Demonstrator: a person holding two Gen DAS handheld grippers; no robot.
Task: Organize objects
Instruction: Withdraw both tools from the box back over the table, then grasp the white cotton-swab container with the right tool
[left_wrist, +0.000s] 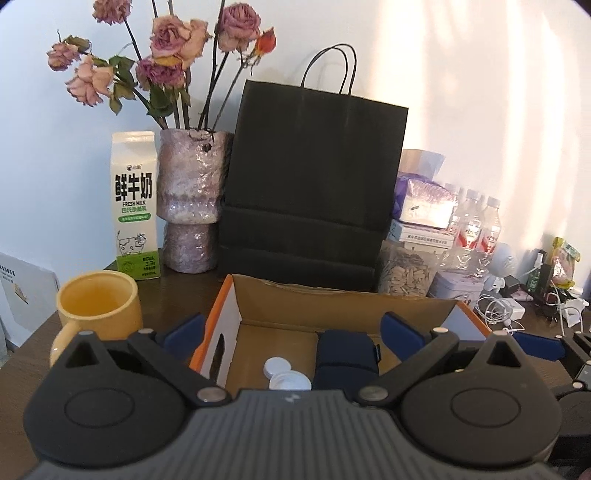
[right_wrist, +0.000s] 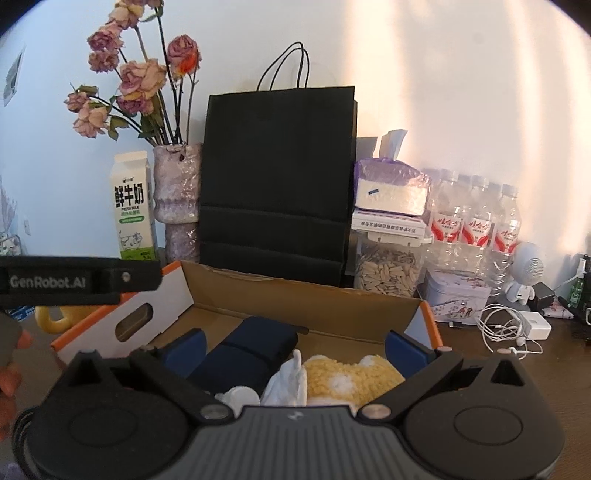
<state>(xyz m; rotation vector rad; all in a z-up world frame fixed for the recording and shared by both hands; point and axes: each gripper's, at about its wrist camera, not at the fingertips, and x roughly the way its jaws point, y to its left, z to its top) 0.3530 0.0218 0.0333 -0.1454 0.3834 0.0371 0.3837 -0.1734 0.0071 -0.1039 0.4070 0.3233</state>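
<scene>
Judging from both claws spread wide and empty over the cardboard box (right_wrist: 303, 295), a drop-off is taken as done and a fresh pick as due. Room ahead is closed off by the black paper bag (left_wrist: 314, 184); open surface (right_wrist: 517, 369) is left at the right. Inside lie the navy pouch (right_wrist: 251, 354), yellow knit item (right_wrist: 351, 376) and white caps (left_wrist: 280, 373). Left claw (left_wrist: 295, 332); right claw (right_wrist: 295, 349).

a home, lived-in room. dark wooden desk (left_wrist: 177, 295) against a plain white wall; dried roses in a vase (left_wrist: 190, 199), milk carton (left_wrist: 135, 206), yellow mug (left_wrist: 98, 306), black paper bag (right_wrist: 277, 184), water bottles (right_wrist: 476, 221), tissues (right_wrist: 391, 188), earphones (right_wrist: 506, 328).
</scene>
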